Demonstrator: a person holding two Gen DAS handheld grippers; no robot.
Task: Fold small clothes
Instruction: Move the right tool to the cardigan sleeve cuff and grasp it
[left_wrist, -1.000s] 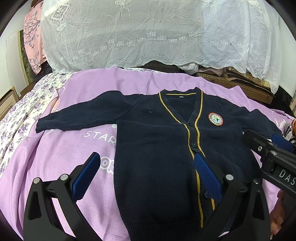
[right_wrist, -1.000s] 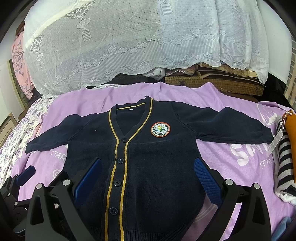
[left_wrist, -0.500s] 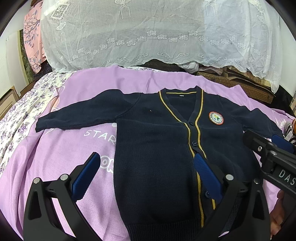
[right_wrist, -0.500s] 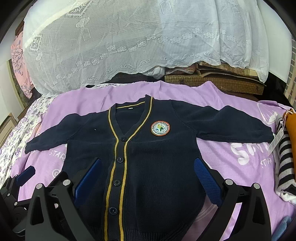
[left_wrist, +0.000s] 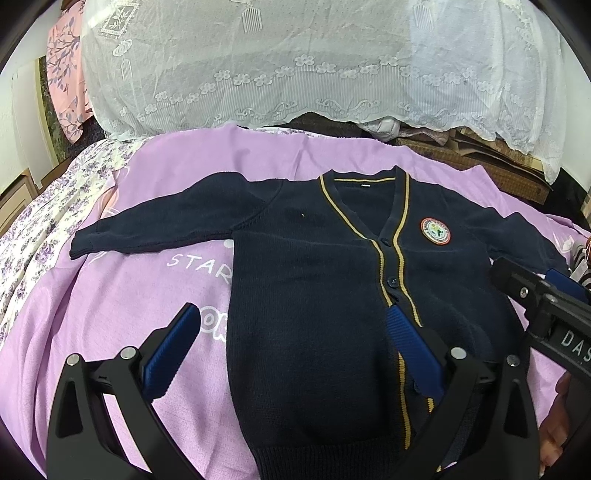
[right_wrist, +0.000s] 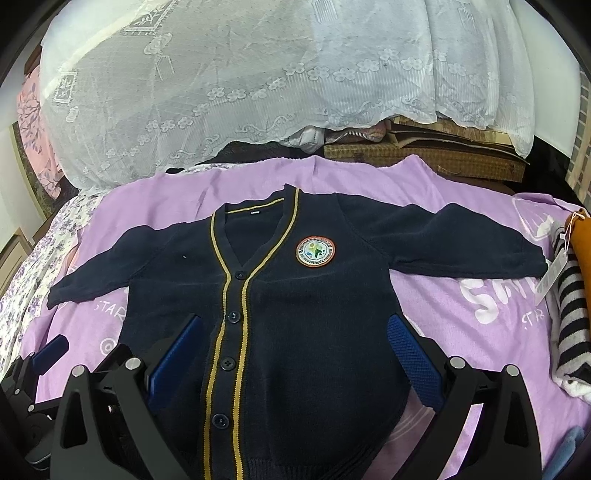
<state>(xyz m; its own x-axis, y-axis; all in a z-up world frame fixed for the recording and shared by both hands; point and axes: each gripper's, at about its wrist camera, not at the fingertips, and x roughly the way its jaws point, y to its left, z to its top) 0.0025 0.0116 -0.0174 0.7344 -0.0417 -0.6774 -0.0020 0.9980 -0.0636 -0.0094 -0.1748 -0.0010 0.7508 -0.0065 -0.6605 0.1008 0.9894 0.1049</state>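
A small navy cardigan (left_wrist: 306, 295) with yellow trim and a round chest badge (left_wrist: 436, 231) lies flat and buttoned on a purple blanket (left_wrist: 110, 317), both sleeves spread out. It also shows in the right wrist view (right_wrist: 295, 314). My left gripper (left_wrist: 291, 332) is open and empty, hovering over the cardigan's lower left half. My right gripper (right_wrist: 295, 343) is open and empty over the lower body of the cardigan. The right gripper also shows at the right edge of the left wrist view (left_wrist: 546, 306).
A white lace cover (left_wrist: 295, 62) drapes over a pile behind the bed. A floral sheet (left_wrist: 40, 221) lies to the left. A striped garment (right_wrist: 570, 317) and an orange item (right_wrist: 581, 240) lie at the right. Woven mats (right_wrist: 424, 155) sit at the back.
Both grippers have drifted very slightly; the cardigan has not moved.
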